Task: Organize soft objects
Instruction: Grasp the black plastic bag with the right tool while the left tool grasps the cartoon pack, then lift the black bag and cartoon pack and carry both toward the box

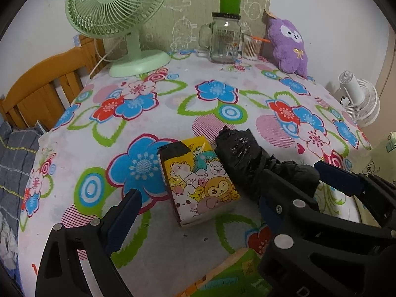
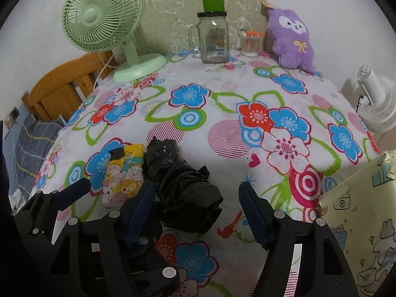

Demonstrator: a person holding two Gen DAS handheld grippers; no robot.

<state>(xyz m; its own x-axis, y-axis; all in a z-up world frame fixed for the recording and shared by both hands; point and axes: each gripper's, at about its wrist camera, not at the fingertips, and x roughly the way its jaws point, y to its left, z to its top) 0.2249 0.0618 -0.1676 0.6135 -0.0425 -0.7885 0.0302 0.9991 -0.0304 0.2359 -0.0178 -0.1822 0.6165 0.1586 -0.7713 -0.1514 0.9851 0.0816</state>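
A cartoon-printed tissue pack (image 1: 200, 178) lies on the floral tablecloth (image 1: 173, 113), between the open jaws of my left gripper (image 1: 198, 205). A crumpled black plastic bag (image 1: 247, 158) lies touching its right side. In the right wrist view the black bag (image 2: 183, 188) lies between the open jaws of my right gripper (image 2: 198, 198), with the tissue pack (image 2: 123, 173) to its left, between the left gripper's fingers (image 2: 74, 190). A purple plush toy (image 2: 292, 39) sits upright at the table's far right; it also shows in the left wrist view (image 1: 289, 44).
A green desk fan (image 1: 116, 19) stands at the back left. A glass mug jar (image 1: 225, 37) with a green cap and a cup of cotton swabs (image 1: 251, 47) stand at the back. A green box (image 1: 235, 274) is near. A white fan (image 2: 376, 101) and a pale printed bag (image 2: 363, 217) are at right.
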